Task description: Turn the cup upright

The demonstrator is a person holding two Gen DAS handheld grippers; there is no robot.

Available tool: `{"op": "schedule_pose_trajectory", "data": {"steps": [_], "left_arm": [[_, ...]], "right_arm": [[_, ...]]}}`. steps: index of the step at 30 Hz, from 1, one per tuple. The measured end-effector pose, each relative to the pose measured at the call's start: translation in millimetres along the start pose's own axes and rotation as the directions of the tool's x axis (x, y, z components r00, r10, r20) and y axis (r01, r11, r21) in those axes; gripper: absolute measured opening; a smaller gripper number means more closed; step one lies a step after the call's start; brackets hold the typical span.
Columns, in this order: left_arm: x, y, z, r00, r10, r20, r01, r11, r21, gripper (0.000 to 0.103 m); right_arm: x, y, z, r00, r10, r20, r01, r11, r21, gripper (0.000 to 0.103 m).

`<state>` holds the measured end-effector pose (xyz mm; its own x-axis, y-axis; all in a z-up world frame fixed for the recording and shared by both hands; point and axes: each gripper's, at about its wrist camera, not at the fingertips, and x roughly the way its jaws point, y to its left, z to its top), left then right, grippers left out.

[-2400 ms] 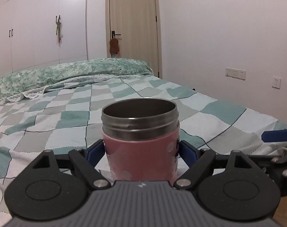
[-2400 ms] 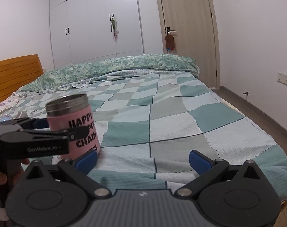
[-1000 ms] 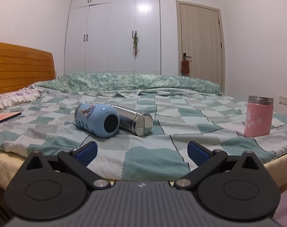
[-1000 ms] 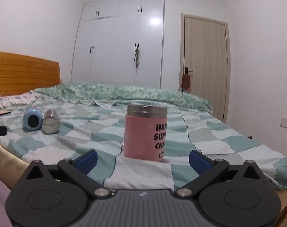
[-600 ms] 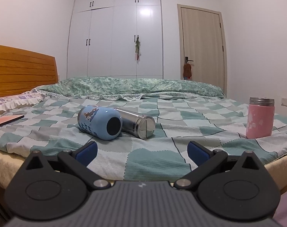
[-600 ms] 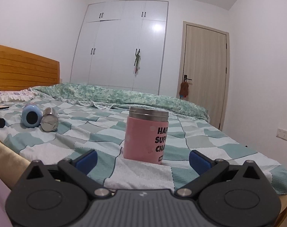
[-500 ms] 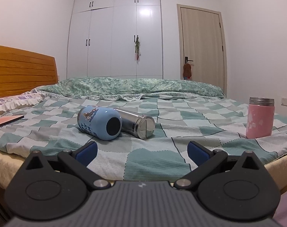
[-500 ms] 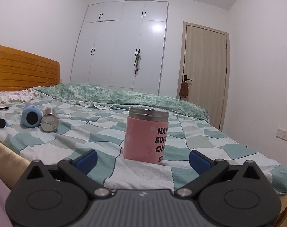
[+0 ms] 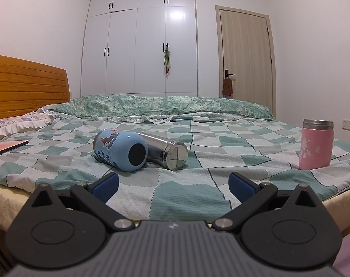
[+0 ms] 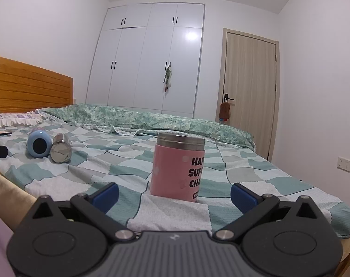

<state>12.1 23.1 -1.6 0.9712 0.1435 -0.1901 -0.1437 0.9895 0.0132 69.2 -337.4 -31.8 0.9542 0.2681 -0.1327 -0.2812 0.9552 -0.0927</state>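
Observation:
A pink cup with a steel rim (image 10: 178,169) stands upright on the checked bed, just beyond my open, empty right gripper (image 10: 173,195). It also shows in the left wrist view (image 9: 316,144) at the far right. A blue cup (image 9: 120,150) and a steel cup (image 9: 165,150) lie on their sides, side by side, mid-bed, beyond my open, empty left gripper (image 9: 173,184). Both lying cups also show in the right wrist view, the blue cup (image 10: 39,146) and the steel cup (image 10: 60,151), at the far left.
The bed (image 9: 186,191) has a green and white checked cover and a rolled quilt (image 9: 163,107) at the back. A wooden headboard (image 9: 24,85) is at the left, a pink book (image 9: 6,146) near it. Wardrobe (image 9: 142,46) and door (image 9: 245,62) stand behind.
The left gripper let go of the pink cup and pulled back off the bed to the left; the right gripper also drew back. In the last half second nothing has moved.

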Motion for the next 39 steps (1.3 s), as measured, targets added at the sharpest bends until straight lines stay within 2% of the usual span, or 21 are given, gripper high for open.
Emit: {"op": "schedule_pose_trajectory", "data": {"steps": [39], "left_arm": [[-1.0, 1.2, 1.1, 1.000, -0.009, 0.008, 0.009, 1.000, -0.022, 0.103]], "right_arm": [[-3.7, 1.0, 0.6, 1.000, 0.004, 0.013, -0.004, 1.000, -0.004, 0.103]]}}
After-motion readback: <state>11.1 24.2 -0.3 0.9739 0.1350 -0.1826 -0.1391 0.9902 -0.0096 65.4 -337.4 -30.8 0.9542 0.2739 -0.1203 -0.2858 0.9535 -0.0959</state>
